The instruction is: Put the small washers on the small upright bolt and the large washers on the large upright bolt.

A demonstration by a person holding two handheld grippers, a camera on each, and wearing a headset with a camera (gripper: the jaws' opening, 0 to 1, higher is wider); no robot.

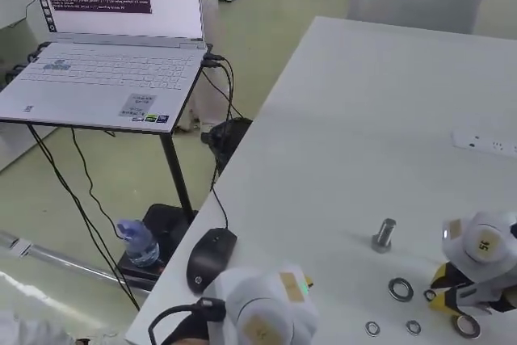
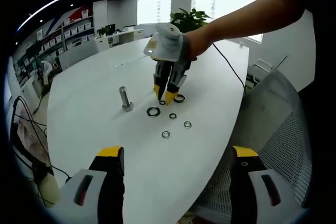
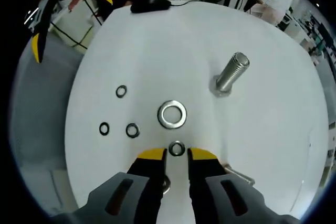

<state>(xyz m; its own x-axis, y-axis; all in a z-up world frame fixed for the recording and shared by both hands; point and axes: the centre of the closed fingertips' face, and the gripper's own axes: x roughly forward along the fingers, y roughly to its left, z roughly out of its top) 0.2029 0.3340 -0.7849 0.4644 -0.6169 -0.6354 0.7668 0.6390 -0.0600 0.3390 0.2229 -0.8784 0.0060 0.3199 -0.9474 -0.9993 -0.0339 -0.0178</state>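
Now the right hand-held gripper [image 3: 177, 155] sits low over the bench [image 3: 273, 140], jaws narrowly parted, a small washer [image 3: 176, 148] at their tips. The left hand-held gripper [image 2: 177, 153] gapes wide, and the large bolt [image 3: 231, 74] stands upright nearby.

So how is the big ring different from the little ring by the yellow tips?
The big washer is wider and bright silver; the small washer is thinner and darker. The small washer sits at the right gripper tips; the big washer lies farther out. Both lie flat on the table.
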